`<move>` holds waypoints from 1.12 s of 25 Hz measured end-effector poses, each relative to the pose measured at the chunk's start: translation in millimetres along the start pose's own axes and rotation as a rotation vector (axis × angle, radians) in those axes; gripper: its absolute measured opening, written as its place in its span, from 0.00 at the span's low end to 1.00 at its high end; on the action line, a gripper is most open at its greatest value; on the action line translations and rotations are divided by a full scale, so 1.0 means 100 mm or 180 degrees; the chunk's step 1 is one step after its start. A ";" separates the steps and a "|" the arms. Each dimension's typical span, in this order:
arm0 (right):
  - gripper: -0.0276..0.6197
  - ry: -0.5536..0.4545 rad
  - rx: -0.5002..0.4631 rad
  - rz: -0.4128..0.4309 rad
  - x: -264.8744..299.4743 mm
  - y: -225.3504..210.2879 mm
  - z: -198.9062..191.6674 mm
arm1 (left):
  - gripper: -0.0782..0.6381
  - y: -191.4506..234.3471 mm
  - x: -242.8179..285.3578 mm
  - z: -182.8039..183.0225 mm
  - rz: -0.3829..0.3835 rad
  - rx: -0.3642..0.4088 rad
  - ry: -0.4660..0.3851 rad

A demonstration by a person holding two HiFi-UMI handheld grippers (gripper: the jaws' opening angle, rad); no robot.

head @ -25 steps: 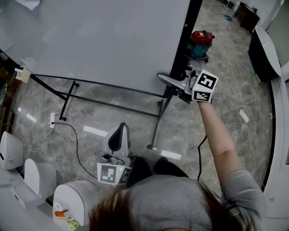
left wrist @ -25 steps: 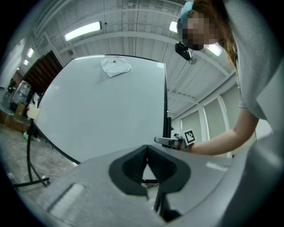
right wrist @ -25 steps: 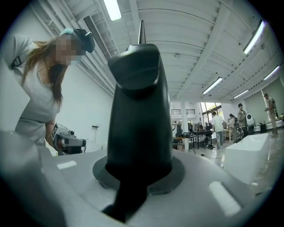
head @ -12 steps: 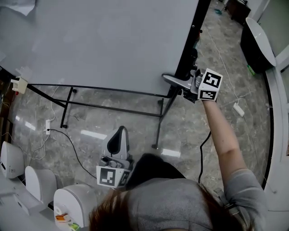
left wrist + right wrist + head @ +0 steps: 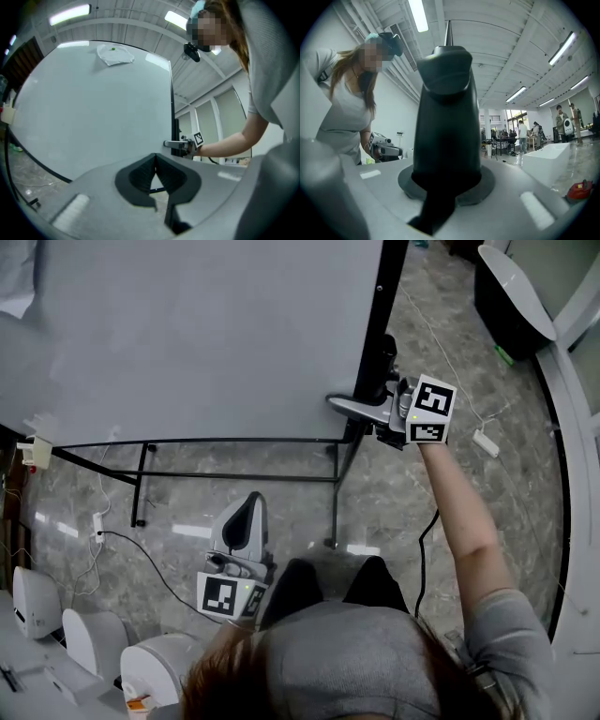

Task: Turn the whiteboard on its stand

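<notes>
Right gripper (image 5: 352, 407) clamps the whiteboard's (image 5: 206, 334) black right edge, arm (image 5: 459, 521) stretched straight out; left gripper (image 5: 247, 507) sits near the body, jaws together.

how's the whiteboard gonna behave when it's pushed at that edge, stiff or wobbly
Probably stiff: the whiteboard is a flat framed panel and shows no bending where the right tongs clamp its edge. It likely pivots rather than slides, since it sits tilted on the stand. The stand's thin bars suggest a hard shove might rock it.
</notes>
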State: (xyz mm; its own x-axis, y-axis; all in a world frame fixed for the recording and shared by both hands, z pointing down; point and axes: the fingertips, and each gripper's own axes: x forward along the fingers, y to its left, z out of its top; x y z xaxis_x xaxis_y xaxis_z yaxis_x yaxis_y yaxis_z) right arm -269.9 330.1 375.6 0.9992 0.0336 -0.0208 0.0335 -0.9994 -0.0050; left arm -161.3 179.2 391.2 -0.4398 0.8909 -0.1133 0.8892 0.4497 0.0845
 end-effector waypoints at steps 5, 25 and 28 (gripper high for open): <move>0.17 0.0017 -0.0004 0.0000 -0.48 0.04 -0.04 | 0.10 -0.43 0.16 -0.20 0.0237 -0.0065 0.0018; 0.17 0.0121 -0.0037 -0.0090 -1.78 0.28 0.01 | 0.10 -1.62 0.93 -0.43 -0.0509 -0.0130 0.0222; 0.17 0.0114 -0.0027 -0.0060 -1.95 0.33 -0.02 | 0.10 -1.88 0.94 -0.50 -0.0473 -0.0046 0.0252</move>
State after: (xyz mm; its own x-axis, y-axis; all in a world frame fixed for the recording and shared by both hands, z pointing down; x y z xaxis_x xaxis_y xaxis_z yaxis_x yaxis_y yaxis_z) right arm -463.8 290.3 381.2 0.9985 0.0525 0.0151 0.0525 -0.9986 0.0035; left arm -376.4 181.9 413.6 -0.5754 0.8165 -0.0474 0.8120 0.5772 0.0869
